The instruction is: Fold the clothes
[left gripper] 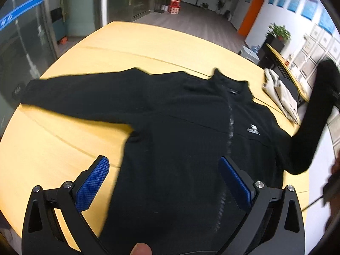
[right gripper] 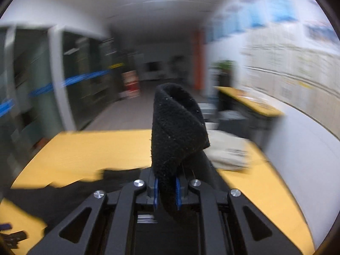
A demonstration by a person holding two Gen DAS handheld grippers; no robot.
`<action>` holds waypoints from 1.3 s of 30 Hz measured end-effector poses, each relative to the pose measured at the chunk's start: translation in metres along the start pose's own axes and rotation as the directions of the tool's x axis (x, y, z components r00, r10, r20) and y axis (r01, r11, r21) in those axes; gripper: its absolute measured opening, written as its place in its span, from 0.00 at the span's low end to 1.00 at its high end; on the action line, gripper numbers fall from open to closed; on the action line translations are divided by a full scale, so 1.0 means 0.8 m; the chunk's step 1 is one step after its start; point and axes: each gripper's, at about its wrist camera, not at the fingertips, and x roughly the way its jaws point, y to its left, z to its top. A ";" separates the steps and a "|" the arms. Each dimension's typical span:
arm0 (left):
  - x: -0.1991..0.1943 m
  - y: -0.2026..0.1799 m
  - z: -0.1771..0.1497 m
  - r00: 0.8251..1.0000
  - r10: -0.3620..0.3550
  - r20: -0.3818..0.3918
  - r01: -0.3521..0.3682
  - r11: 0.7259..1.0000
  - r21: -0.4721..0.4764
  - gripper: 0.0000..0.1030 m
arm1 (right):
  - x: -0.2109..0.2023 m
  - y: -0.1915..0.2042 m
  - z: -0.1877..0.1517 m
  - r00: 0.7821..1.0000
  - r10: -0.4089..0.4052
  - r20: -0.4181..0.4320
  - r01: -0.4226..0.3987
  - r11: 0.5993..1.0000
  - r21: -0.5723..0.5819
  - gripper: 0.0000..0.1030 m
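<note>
Black fleece jacket [left gripper: 191, 131] spread on the yellow counter [left gripper: 63, 148], left tongs [left gripper: 163, 180] apart above its hem, right tongs [right gripper: 166, 193] clamped on the raised sleeve cuff [right gripper: 176, 127], folded beige cloth [left gripper: 280, 93] at two o'clock

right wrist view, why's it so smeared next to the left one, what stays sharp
Right wrist view: room and table streak with motion blur; only the sleeve cuff clamped in the right gripper is crisp. Left wrist view: mostly sharp, fisheye-bent table edges, slight blur on the jacket.
</note>
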 end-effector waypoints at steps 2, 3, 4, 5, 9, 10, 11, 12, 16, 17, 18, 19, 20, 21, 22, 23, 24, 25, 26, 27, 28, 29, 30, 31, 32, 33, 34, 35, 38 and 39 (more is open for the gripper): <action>-0.001 0.039 0.000 1.000 0.011 -0.002 -0.011 1.000 -0.029 1.00 | 0.027 0.085 -0.011 0.995 0.084 -0.044 -0.087 0.994 -0.062 0.11; -0.001 0.057 0.000 1.000 0.018 -0.003 -0.018 0.999 -0.042 1.00 | 0.039 0.122 -0.033 0.991 0.108 -0.082 -0.116 0.988 -0.099 0.11; 0.000 0.074 0.000 1.000 0.025 -0.008 -0.025 0.998 -0.059 1.00 | 0.050 0.158 -0.057 0.984 0.129 -0.122 -0.145 0.980 -0.136 0.11; 0.001 0.094 0.000 1.000 0.027 -0.013 -0.028 0.997 -0.078 1.00 | 0.062 0.195 -0.081 0.976 0.147 -0.163 -0.175 0.970 -0.171 0.11; 0.007 0.154 -0.003 0.999 0.048 -0.019 -0.050 0.989 -0.138 1.00 | 0.107 0.341 -0.178 0.923 0.201 -0.329 -0.303 0.906 -0.295 0.11; 0.010 0.167 -0.004 0.999 0.047 -0.025 -0.050 0.986 -0.162 1.00 | 0.112 0.360 -0.198 0.915 0.194 -0.355 -0.313 0.895 -0.317 0.11; 0.013 0.180 -0.005 0.999 0.045 -0.030 -0.050 0.982 -0.184 1.00 | 0.115 0.371 -0.218 0.906 0.183 -0.381 -0.319 0.887 -0.333 0.11; 0.015 0.189 -0.006 0.999 0.042 -0.033 -0.047 0.979 -0.199 1.00 | 0.119 0.378 -0.231 0.898 0.179 -0.401 -0.327 0.882 -0.339 0.11; 0.025 0.208 -0.010 0.999 0.028 -0.040 -0.036 0.973 -0.226 1.00 | 0.124 0.387 -0.265 0.879 0.184 -0.440 -0.366 0.852 -0.374 0.12; 0.028 0.212 -0.011 0.999 0.024 -0.042 -0.033 0.972 -0.232 1.00 | 0.122 0.385 -0.268 0.877 0.191 -0.440 -0.378 0.841 -0.387 0.12; 0.030 0.214 -0.011 0.999 0.018 -0.045 -0.028 0.970 -0.241 1.00 | 0.120 0.383 -0.272 0.876 0.198 -0.440 -0.389 0.830 -0.400 0.12; 0.033 0.216 -0.011 0.999 0.012 -0.047 -0.024 0.968 -0.250 1.00 | 0.132 0.383 -0.264 0.874 0.208 -0.438 -0.401 0.819 -0.411 0.14; 0.035 0.217 -0.011 0.999 0.009 -0.047 -0.021 0.966 -0.257 1.00 | 0.137 0.385 -0.260 0.864 0.228 -0.449 -0.428 0.802 -0.416 0.17; 0.036 0.218 -0.010 0.999 0.012 -0.043 -0.023 0.965 -0.260 1.00 | 0.141 0.388 -0.257 0.852 0.249 -0.460 -0.456 0.784 -0.421 0.23; 0.036 0.219 -0.008 0.999 0.015 -0.040 -0.025 0.965 -0.262 1.00 | 0.133 0.394 -0.255 0.847 0.268 -0.459 -0.476 0.768 -0.429 0.28; 0.036 0.220 -0.007 0.999 0.018 -0.037 -0.027 0.964 -0.265 1.00 | 0.125 0.401 -0.255 0.842 0.287 -0.457 -0.494 0.751 -0.438 0.32; 0.036 0.221 -0.006 0.999 0.020 -0.033 -0.028 0.963 -0.268 1.00 | 0.118 0.408 -0.250 0.837 0.325 -0.439 -0.517 0.734 -0.442 0.42; 0.035 0.225 -0.005 0.999 0.019 -0.026 -0.026 0.960 -0.278 1.00 | 0.121 0.408 -0.249 0.832 0.352 -0.429 -0.531 0.730 -0.430 0.53; 0.034 0.230 -0.004 1.000 0.021 -0.020 -0.026 0.957 -0.290 1.00 | 0.124 0.408 -0.250 0.826 0.377 -0.419 -0.544 0.728 -0.417 0.57; 0.032 0.235 -0.003 1.000 0.024 -0.013 -0.027 0.953 -0.303 1.00 | 0.129 0.412 -0.251 0.810 0.398 -0.430 -0.566 0.724 -0.394 0.60; 0.031 0.241 -0.001 0.999 0.034 -0.004 -0.033 0.948 -0.316 1.00 | 0.134 0.418 -0.252 0.792 0.419 -0.444 -0.587 0.720 -0.369 0.60; 0.029 0.246 0.001 0.999 0.043 0.003 -0.040 0.944 -0.327 1.00 | 0.139 0.423 -0.258 0.770 0.427 -0.474 -0.611 0.708 -0.354 0.60; 0.029 0.252 0.004 0.998 0.057 0.010 -0.050 0.939 -0.342 1.00 | 0.149 0.431 -0.268 0.742 0.423 -0.520 -0.636 0.690 -0.346 0.61; 0.028 0.258 0.007 0.997 0.070 0.016 -0.060 0.933 -0.356 1.00 | 0.160 0.438 -0.279 0.711 0.417 -0.566 -0.661 0.671 -0.337 0.63; 0.027 0.265 0.010 0.996 0.084 0.022 -0.070 0.926 -0.370 1.00 | 0.168 0.442 -0.283 0.701 0.413 -0.582 -0.668 0.665 -0.334 0.66; 0.026 0.273 0.013 0.995 0.098 0.029 -0.080 0.919 -0.386 1.00 | 0.169 0.442 -0.281 0.692 0.420 -0.587 -0.677 0.660 -0.327 0.70; 0.024 0.286 0.019 0.993 0.114 0.040 -0.088 0.908 -0.410 1.00 | 0.171 0.442 -0.279 0.684 0.428 -0.591 -0.685 0.655 -0.319 0.70; 0.022 0.300 0.025 0.990 0.131 0.049 -0.097 0.896 -0.433 1.00 | 0.169 0.438 -0.271 0.679 0.440 -0.587 -0.688 0.660 -0.301 0.70; 0.028 0.339 0.046 0.979 0.196 0.051 -0.149 0.865 -0.479 1.00 | 0.158 0.417 -0.235 0.686 0.489 -0.538 -0.678 0.698 -0.230 0.69; 0.033 0.355 0.055 0.975 0.215 0.047 -0.165 0.856 -0.491 1.00 | 0.153 0.408 -0.220 0.694 0.504 -0.514 -0.669 0.715 -0.202 0.70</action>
